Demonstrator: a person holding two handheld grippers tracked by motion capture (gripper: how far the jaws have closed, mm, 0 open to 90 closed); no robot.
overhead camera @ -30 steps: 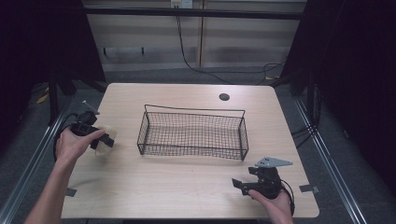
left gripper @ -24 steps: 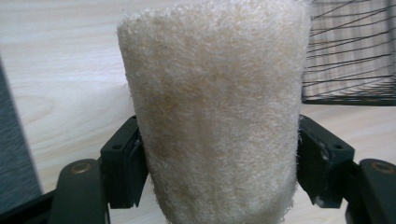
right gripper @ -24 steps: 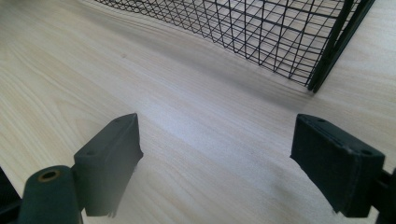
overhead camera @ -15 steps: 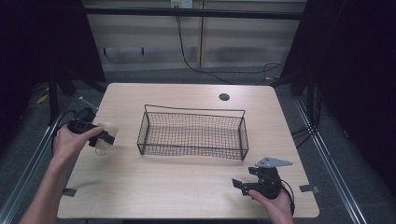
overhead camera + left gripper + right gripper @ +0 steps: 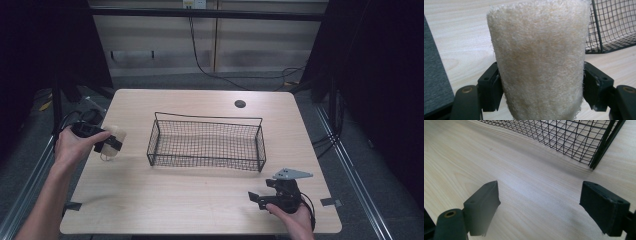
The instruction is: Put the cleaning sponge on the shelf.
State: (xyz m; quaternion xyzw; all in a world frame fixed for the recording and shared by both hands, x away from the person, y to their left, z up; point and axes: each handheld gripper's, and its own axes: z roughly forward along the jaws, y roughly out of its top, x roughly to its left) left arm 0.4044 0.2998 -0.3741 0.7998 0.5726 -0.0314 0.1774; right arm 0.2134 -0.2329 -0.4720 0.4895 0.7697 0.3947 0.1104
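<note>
Pinching the cream fibrous scrub pad (image 5: 537, 57) between both jaws at its lower sides, our left gripper (image 5: 111, 143) holds it upright near the table's (image 5: 200, 200) left edge, just left of the wire basket (image 5: 206, 142), probably so it can go over the rim. Our right gripper (image 5: 272, 196) rests at the near right corner, jaws spread and empty, leaving open tabletop between pad and basket

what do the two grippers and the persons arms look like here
Both are black handheld units. The left gripper has blocky black jaws with brass-coloured pivot pins. The right gripper carries a grey three-cornered plate on top and trails a black cable. The forearms are bare, no sleeves in view.
</note>
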